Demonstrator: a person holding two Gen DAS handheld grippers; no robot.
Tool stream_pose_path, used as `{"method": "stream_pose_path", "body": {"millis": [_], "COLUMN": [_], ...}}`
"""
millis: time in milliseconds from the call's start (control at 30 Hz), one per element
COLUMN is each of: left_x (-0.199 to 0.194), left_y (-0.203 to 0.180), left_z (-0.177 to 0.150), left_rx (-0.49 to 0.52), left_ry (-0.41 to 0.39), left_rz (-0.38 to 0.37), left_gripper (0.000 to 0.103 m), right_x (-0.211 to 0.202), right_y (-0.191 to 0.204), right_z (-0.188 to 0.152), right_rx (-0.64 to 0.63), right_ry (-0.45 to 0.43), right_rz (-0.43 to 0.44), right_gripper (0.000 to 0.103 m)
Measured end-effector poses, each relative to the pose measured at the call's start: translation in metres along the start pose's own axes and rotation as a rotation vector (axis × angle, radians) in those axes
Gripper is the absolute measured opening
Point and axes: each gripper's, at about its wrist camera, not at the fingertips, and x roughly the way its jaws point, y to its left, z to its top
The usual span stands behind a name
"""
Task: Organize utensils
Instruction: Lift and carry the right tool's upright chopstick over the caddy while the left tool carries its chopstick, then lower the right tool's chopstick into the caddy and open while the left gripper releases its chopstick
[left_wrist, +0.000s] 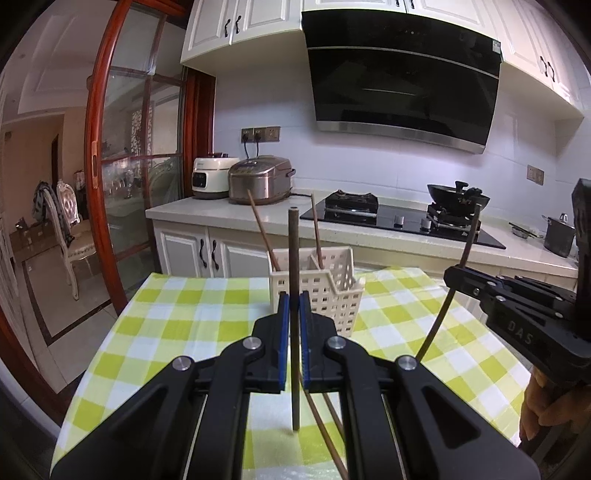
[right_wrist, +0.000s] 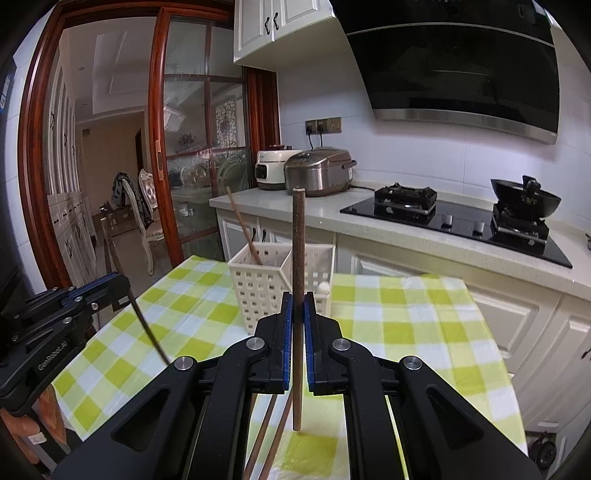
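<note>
In the left wrist view my left gripper (left_wrist: 294, 296) is shut on a dark brown chopstick (left_wrist: 293, 251) that stands upright over the table. Behind it a white perforated utensil basket (left_wrist: 332, 299) holds two chopsticks (left_wrist: 263, 230). My right gripper (left_wrist: 456, 277) shows at the right, shut on another chopstick (left_wrist: 470, 236). In the right wrist view that right gripper (right_wrist: 297, 300) clamps its upright chopstick (right_wrist: 298, 240) in front of the basket (right_wrist: 258, 291). The left gripper (right_wrist: 118, 286) is at the left edge. Two loose chopsticks (right_wrist: 273, 424) lie on the cloth below.
The table carries a green-and-white checked cloth (left_wrist: 184, 314). Behind it runs a counter (left_wrist: 221, 210) with two rice cookers (left_wrist: 258, 181), a gas hob (left_wrist: 399, 218) and a wok (left_wrist: 458, 195). A wood-framed glass door (left_wrist: 122, 166) and a chair (left_wrist: 70, 221) stand to the left.
</note>
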Motion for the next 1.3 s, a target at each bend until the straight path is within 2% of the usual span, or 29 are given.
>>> {"method": "stream_pose_path", "body": {"millis": [333,700,1100,1300], "left_x": [-0.001,0.003,0.074,0.092], "left_y": [0.0,-0.009,-0.001,0.004], "left_z": [0.04,0.085,0.134,0.164], "left_rx": [0.025,0.082,0.03,0.014], "left_ry": [-0.038,-0.094,-0.049,-0.078], "left_rz": [-0.031,-0.025,-0.055,-0.053], "left_gripper": [0.006,0.006,0.006,0.006], "right_x": [0.006,0.02,0.068,0.088], "right_y": [-0.005,-0.014,-0.026,-0.025], "right_z": [0.034,0.065,0.11,0.129], "right_rx": [-0.033,-0.034,0.011,0.018], "right_ry": [-0.049,-0.078,-0.09,-0.104], "right_rz": [-0.022,-0.026,0.015,0.024], "right_gripper": [0.007,0.007,0.007,0.007]}}
